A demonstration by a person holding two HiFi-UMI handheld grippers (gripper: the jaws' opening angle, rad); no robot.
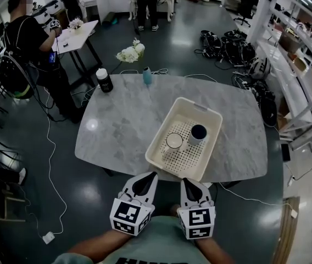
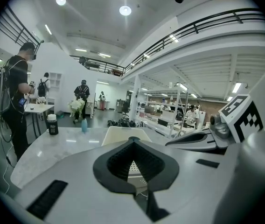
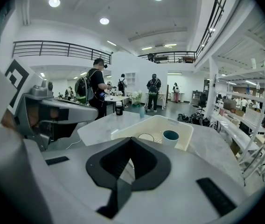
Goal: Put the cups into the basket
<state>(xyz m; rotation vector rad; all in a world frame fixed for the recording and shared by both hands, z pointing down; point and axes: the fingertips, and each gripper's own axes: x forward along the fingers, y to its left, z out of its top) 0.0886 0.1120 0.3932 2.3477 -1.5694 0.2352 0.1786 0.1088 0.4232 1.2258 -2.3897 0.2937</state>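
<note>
A cream perforated basket (image 1: 157,157) stands on the near right part of the marble table (image 1: 117,125). Two cups stand upright inside it: a white cup (image 1: 173,141) and, to its right, a cup with a dark blue inside (image 1: 198,133). The right gripper view shows the same basket (image 3: 191,136), the white cup (image 3: 146,137) and the blue cup (image 3: 170,136). My left gripper (image 1: 152,175) and right gripper (image 1: 184,180) hang side by side close to my body, just short of the table's near edge. Both are shut with nothing between the jaws.
A black bottle with a white cap (image 1: 104,80) and a small teal bottle (image 1: 147,75) stand at the table's far edge. A person (image 1: 29,43) stands at the far left by a white desk. Flowers (image 1: 130,53), bags (image 1: 227,43) and cables lie on the floor beyond.
</note>
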